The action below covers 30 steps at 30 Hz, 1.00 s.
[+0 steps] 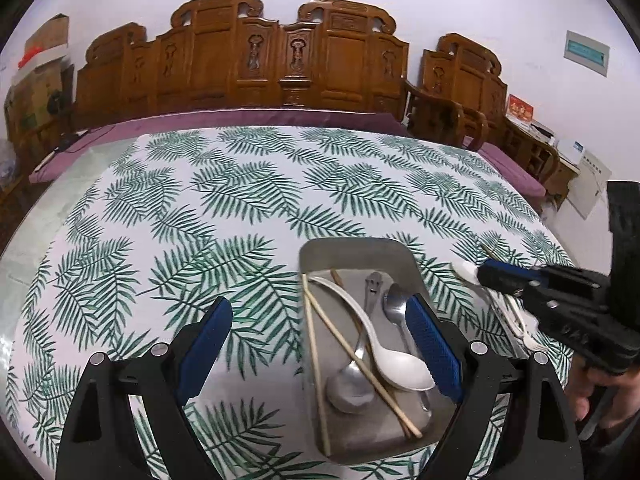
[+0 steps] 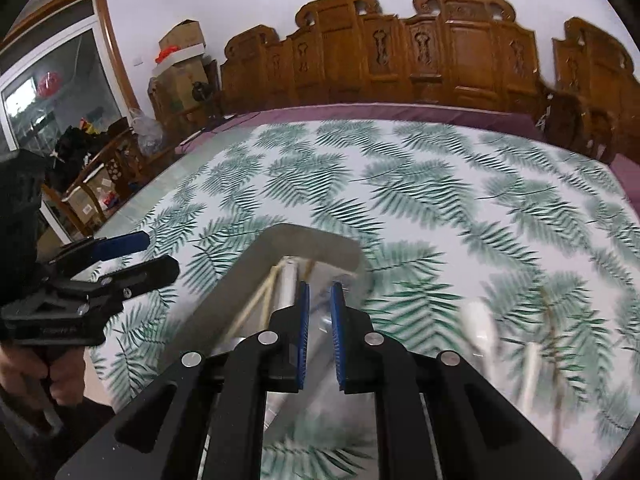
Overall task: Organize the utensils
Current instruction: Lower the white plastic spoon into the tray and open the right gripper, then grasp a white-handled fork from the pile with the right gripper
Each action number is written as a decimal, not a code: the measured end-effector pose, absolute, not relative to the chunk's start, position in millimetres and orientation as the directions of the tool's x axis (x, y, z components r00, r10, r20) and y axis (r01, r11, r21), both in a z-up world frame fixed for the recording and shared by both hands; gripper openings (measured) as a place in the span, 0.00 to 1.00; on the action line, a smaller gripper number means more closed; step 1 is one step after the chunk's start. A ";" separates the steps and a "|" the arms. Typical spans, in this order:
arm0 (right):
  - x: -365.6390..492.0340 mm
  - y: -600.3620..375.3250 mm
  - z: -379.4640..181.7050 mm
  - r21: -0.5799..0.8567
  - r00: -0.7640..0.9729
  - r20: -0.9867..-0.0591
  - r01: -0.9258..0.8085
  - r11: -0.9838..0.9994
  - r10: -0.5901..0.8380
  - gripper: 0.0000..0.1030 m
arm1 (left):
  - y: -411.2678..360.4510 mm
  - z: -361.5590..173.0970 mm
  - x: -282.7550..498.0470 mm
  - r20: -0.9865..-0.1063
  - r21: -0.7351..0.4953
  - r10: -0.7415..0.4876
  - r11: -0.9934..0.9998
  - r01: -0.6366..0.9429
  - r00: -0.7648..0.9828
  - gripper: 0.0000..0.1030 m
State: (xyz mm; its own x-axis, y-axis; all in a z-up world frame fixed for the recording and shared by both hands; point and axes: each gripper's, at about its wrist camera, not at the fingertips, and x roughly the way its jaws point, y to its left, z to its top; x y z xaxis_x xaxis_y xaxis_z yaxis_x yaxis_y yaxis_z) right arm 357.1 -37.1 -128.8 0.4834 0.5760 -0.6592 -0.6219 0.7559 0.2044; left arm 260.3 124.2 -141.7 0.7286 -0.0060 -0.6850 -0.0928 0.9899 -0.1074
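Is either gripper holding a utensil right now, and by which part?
Nothing is held. The left gripper stands wide open beside the metal tray; the right gripper is nearly shut with nothing between its blue pads.

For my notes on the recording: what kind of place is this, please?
Most likely a living or dining room in a home. A carved wooden bench with purple cushions stands against the wall behind a table with a leaf-print tablecloth, and cardboard boxes are stacked in a corner.

White cloth [image 1: 240, 200] with green fern leaves; grey tray [image 1: 360, 446]; white spoon [image 1: 400, 368]; blue pads [image 1: 434, 350] on black tongs.
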 end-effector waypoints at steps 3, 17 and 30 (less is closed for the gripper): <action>354.8 -62.4 -126.2 0.174 0.516 -0.659 -0.603 0.778 0.547 0.13 | 114.6 -141.4 260.4 -0.683 -0.100 -0.013 0.992 -0.076 0.730 0.82; 349.6 -153.3 -148.2 0.080 0.623 -0.678 -0.463 0.883 0.388 0.13 | 58.0 -147.5 258.7 -0.691 -0.091 -0.094 0.995 0.043 0.717 0.82; 372.8 -161.4 -208.3 0.062 0.516 -0.795 -0.454 0.889 0.319 0.19 | 17.3 -154.2 257.3 -0.695 -0.094 -0.140 0.990 0.105 0.705 0.82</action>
State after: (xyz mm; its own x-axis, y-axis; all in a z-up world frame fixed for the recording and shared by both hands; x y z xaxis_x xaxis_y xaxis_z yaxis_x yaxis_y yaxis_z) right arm 372.8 -161.4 -208.3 0.5158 0.3189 -0.7952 -0.4536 0.8890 0.0623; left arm 257.3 17.3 -154.2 0.7050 -0.1404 -0.6951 0.1049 0.9901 -0.0935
